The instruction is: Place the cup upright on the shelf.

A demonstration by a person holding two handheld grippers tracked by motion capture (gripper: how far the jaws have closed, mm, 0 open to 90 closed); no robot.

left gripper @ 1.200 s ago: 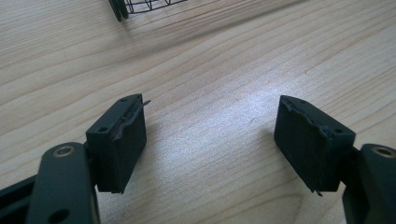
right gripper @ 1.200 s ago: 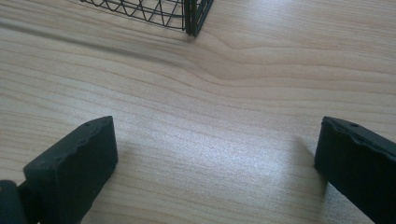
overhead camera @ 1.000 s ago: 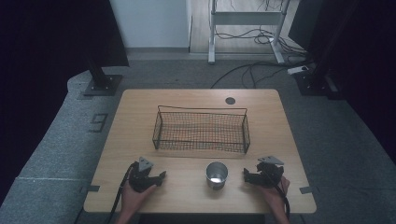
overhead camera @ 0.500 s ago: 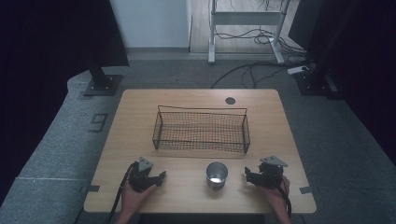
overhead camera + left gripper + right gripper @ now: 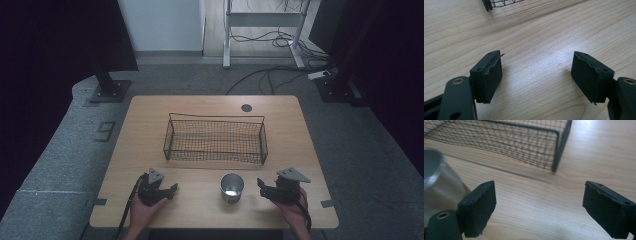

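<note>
Both grippers sit low over the table (image 5: 150,115) near its front edge with their jaws spread wide and nothing between them: the left gripper (image 5: 172,188) lies well to the left of the cup (image 5: 232,187), the right gripper (image 5: 261,186) near its right side, each held by a hand (image 5: 142,212) coming in from below. That cup is a small, round, shiny metal one, standing upright with its mouth open to the ceiling and a pale glint inside. Behind the cup stands a basket (image 5: 215,140), long, rectangular and made of dark wire mesh, apart from it. From above, a small dark round disc (image 5: 246,107) shows on the table behind the basket, to the cup's far right. The left gripper view shows its black pads (image 5: 489,75) with ragged, worn edges over bare wood grain, and just a corner of the basket (image 5: 499,3) at the top. The right gripper view shows the cup (image 5: 439,182) close and blurred beside its left pad (image 5: 479,207), whether touching I cannot tell, with the basket's (image 5: 524,142) end wall and corner post beyond. Light wood makes up the tabletop, with a soft bright patch. Around it lies grey carpet, dark curtains at both sides, a white wall behind, a metal stand and loose cables (image 5: 270,75) on the floor.
</note>
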